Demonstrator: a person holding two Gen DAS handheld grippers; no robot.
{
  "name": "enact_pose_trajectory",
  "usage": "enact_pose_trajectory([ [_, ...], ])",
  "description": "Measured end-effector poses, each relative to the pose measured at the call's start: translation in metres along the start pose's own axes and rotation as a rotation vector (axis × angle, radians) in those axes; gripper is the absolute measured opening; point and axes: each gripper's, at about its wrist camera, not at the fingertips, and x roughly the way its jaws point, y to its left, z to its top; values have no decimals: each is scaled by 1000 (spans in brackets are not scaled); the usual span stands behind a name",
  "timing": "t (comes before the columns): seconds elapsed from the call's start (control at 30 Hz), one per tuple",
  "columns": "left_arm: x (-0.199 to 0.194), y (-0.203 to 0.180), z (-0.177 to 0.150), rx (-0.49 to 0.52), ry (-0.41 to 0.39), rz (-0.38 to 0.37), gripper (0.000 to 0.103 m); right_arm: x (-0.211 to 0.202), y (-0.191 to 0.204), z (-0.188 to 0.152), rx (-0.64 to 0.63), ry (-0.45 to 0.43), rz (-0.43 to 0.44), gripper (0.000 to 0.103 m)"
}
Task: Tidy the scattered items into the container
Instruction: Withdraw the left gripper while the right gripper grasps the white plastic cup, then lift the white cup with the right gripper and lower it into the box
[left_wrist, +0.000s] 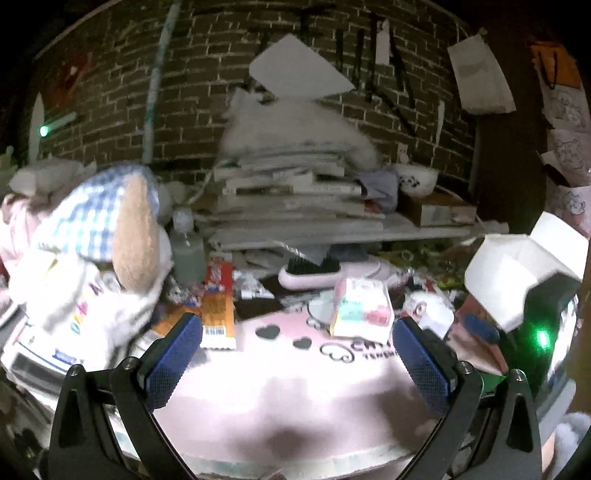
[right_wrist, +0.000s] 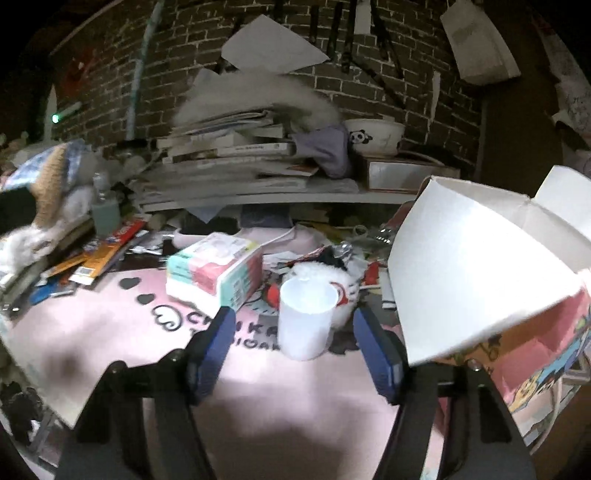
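2 grippers unclenched | R gripper (right_wrist: 291, 347) straddles cup (right_wrist: 306, 317), gaps both sides | L gripper (left_wrist: 295, 354) empty

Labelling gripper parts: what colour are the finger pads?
Blue, textured pads on black fingers; clearest in the left wrist view.

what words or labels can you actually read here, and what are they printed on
"CH..KA" then "..IOAK" beneath, partly hidden: pink mat, beside a winged ring logo.
"CH.." over "TEMER..", cut off: same mat in the left wrist view.
Tissue pack: print too blurred.
Orange snack packets: blurred.
Book spines: too small.
Cartoon box: pictures only.
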Motion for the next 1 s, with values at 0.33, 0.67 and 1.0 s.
enact_pose_trajectory([
  [0.33, 9, -2, -10, -8, 27, -49, 103, 48, -1, 10, 20, 180, -14, 47],
  [0.67, 15, -3, -14, -9, 65, -48, 103, 51, -3, 7, 5, 180, -5, 37],
  [1.0, 16, -8, -16, 37, 118, -10, 103, 12, 16, 21, -79, 99, 48, 37],
])
